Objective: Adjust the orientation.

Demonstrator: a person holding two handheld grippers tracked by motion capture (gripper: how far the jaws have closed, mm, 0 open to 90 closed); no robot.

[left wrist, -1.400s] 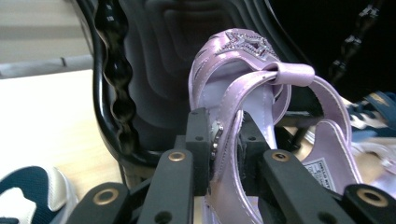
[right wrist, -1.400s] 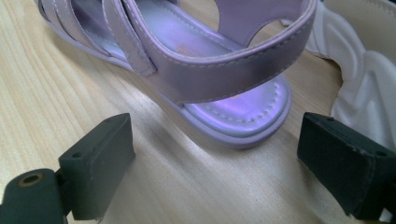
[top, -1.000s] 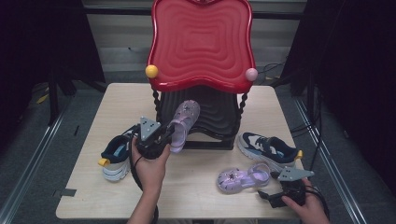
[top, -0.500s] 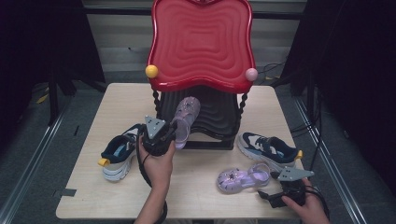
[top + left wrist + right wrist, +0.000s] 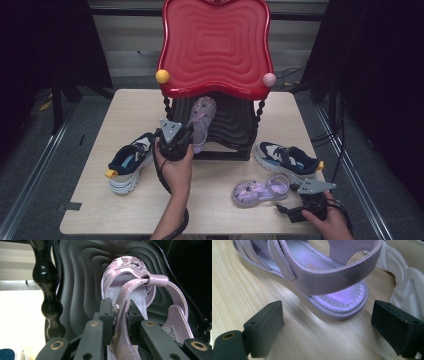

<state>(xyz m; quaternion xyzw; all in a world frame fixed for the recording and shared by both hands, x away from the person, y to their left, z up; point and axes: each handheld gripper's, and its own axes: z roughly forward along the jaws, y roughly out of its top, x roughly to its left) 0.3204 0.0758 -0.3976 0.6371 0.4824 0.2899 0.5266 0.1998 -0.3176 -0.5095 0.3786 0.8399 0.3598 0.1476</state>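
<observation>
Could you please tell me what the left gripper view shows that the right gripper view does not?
Left gripper view alone: the left gripper, jaws shut on a strap of a purple sandal held up against the black ribbed shelf under the red rack.

Right gripper view alone: the right gripper, jaws open and apart from the heel of the second purple sandal lying on the wooden table.

Shared: a purple sandal before black jaws.
</observation>
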